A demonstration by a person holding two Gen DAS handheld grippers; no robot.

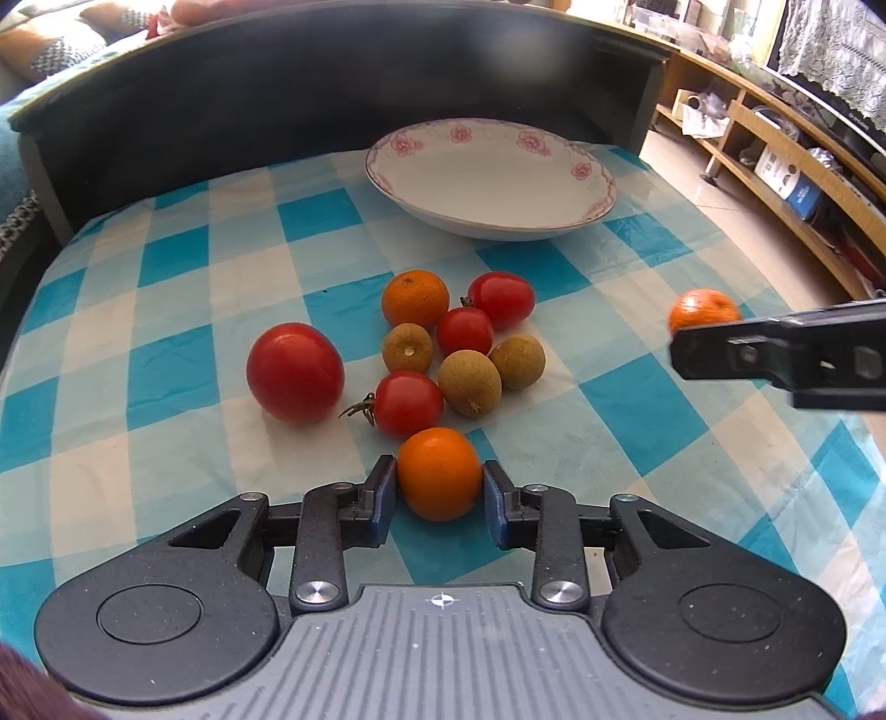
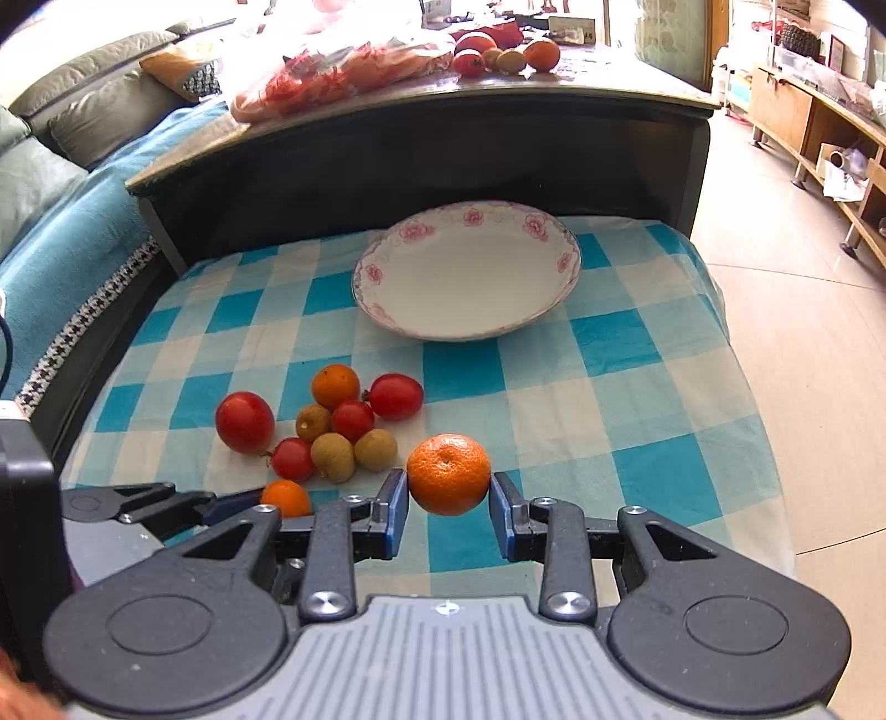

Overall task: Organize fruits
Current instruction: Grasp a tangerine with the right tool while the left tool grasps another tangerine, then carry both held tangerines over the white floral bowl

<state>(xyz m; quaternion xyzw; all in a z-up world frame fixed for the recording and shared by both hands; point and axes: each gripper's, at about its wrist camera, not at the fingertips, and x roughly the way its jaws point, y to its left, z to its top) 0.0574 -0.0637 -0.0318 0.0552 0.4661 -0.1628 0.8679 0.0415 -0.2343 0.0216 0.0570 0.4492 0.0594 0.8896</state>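
Observation:
A white plate (image 1: 487, 183) with pink flowers on its rim stands empty at the far side of the checked cloth; it also shows in the right wrist view (image 2: 470, 277). My left gripper (image 1: 440, 482) is shut on a small orange (image 1: 439, 473) low over the cloth. My right gripper (image 2: 449, 487) is shut on another orange (image 2: 449, 474); that orange also shows in the left wrist view (image 1: 703, 310). A pile of fruit lies mid-cloth: a big tomato (image 1: 295, 372), an orange (image 1: 415, 297), three cherry tomatoes (image 1: 464, 331) and three brown longans (image 1: 469, 382).
A dark raised table edge (image 1: 332, 83) rises behind the plate, with bags and more fruit (image 2: 498, 52) on top. A sofa (image 2: 55, 183) is at the left. The cloth's right edge (image 2: 736, 387) drops to tiled floor; wooden shelves (image 1: 775, 155) stand at the right.

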